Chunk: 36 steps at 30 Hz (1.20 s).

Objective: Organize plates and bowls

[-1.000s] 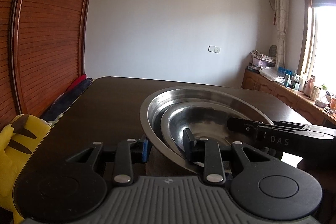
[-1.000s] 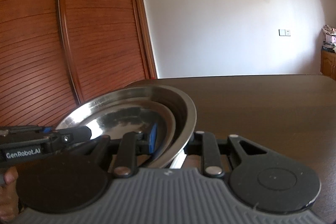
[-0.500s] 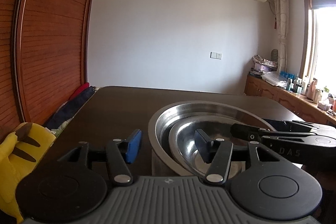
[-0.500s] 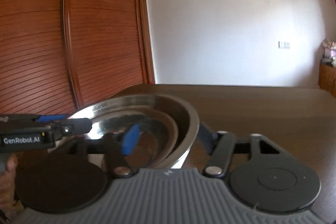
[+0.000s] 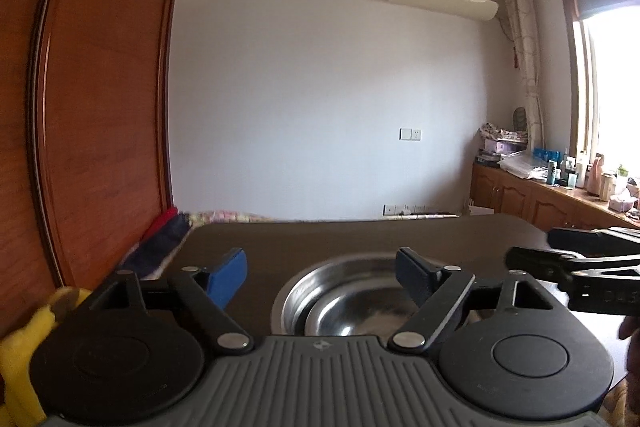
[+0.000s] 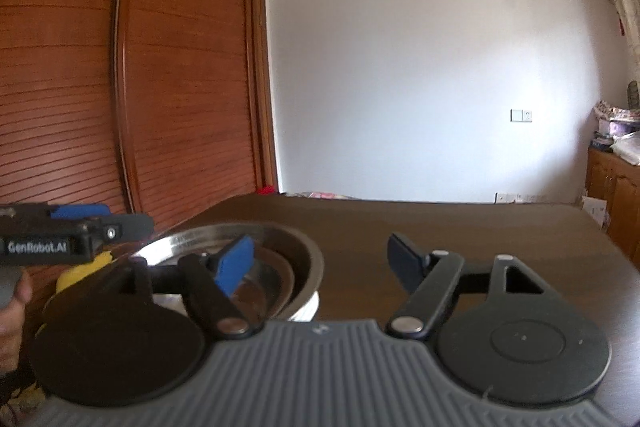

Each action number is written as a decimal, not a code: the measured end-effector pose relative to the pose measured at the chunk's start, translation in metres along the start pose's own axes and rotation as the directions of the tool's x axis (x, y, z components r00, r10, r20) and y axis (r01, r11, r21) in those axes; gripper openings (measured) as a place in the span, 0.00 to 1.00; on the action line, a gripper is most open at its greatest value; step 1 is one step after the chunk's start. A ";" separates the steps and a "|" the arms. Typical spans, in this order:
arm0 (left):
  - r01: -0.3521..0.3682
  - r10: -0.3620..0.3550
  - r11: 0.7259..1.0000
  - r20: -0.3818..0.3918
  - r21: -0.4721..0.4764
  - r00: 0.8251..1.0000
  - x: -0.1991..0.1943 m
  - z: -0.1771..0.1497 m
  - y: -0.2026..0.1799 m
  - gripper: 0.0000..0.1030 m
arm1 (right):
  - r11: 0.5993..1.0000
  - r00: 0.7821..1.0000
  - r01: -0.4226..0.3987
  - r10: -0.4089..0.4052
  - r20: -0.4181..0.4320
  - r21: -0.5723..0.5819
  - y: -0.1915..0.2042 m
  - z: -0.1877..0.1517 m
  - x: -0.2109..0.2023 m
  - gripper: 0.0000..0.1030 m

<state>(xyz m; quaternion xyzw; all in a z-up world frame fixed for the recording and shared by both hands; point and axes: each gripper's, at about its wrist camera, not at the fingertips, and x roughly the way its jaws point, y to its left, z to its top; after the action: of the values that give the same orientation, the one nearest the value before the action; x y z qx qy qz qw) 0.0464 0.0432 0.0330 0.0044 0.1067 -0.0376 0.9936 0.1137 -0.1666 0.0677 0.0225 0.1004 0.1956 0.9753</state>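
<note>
A large steel bowl [image 5: 296, 291] sits on the dark wooden table [image 5: 340, 239] with a smaller steel bowl [image 5: 344, 319] nested inside it. My left gripper [image 5: 320, 267] is open and empty, raised above the bowls' near left rim. My right gripper [image 6: 324, 257] is open and empty, raised over the large bowl's [image 6: 308, 263] right rim. The smaller bowl [image 6: 276, 279] shows inside it. The right gripper's body [image 5: 580, 267] shows at the right of the left wrist view. The left gripper's body [image 6: 60, 235] shows at the left of the right wrist view.
A wooden wardrobe [image 6: 120, 87] stands left of the table. A yellow plush toy [image 5: 24, 355] sits by the table's near left corner. A cluttered wooden counter [image 5: 560, 187] runs under the window at the right. Bare table [image 6: 480, 227] lies beyond the bowls.
Both grippers opened, let go of the large bowl's rim and lifted up and back. The nested bowls now rest on the table.
</note>
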 end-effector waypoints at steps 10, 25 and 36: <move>0.037 -0.039 0.999 0.057 0.039 0.998 -0.024 0.018 -0.025 1.00 | 0.998 0.996 0.056 -0.056 0.072 -0.004 -0.021 0.020 -0.049 0.95; -0.008 0.005 0.998 0.054 0.059 0.999 -0.036 0.021 -0.044 1.00 | 0.990 0.986 0.143 -0.143 0.090 0.003 -0.031 0.020 -0.073 1.00; 0.020 -0.020 0.999 0.012 0.026 1.000 -0.039 0.000 -0.049 1.00 | 0.976 0.975 0.216 -0.216 0.059 0.002 -0.032 0.005 -0.076 1.00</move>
<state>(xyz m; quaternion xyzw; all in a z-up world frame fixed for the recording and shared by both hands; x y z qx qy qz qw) 0.0045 -0.0029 0.0408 0.0159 0.0999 -0.0489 0.9937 0.0583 -0.2251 0.0843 0.0150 0.0730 0.0880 0.9933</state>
